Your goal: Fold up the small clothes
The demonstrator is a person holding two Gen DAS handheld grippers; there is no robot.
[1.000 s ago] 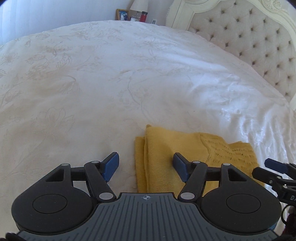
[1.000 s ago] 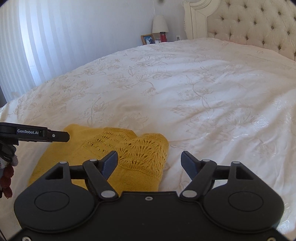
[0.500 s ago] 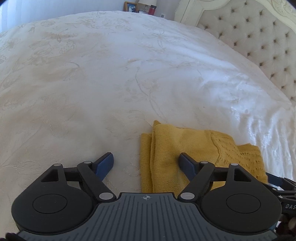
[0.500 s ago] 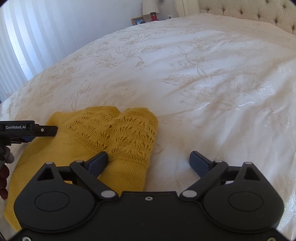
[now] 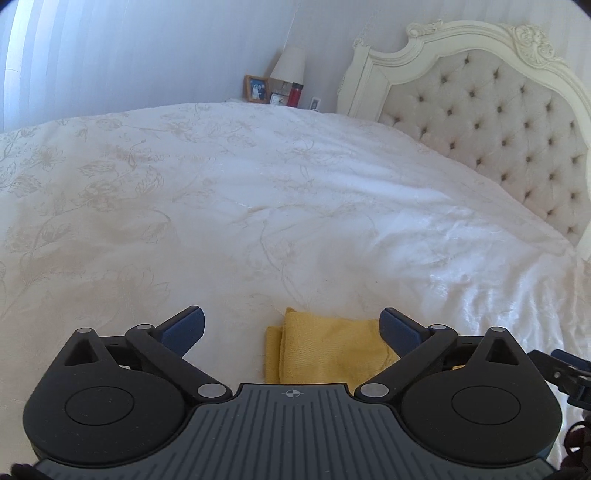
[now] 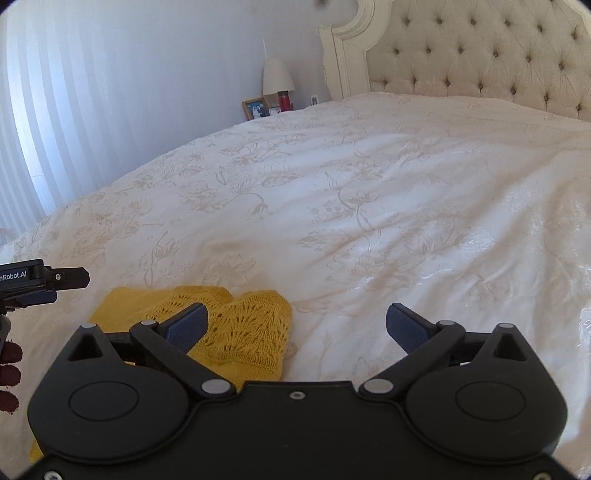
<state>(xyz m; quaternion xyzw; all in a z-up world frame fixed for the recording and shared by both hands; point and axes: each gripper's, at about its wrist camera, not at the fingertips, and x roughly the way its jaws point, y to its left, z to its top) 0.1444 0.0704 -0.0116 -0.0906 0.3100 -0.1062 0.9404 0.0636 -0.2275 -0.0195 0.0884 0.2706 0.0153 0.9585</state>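
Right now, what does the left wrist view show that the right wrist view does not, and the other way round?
Only the left wrist view shows the plain-knit folded edge of the yellow garment, lying between the open left gripper fingers, and the carved top of the headboard.

Only the right wrist view shows the garment's lacy openwork part and the striped curtain; the open right gripper holds nothing.

Both show the white floral bedspread, the lamp, the photo frame and the red bottle.
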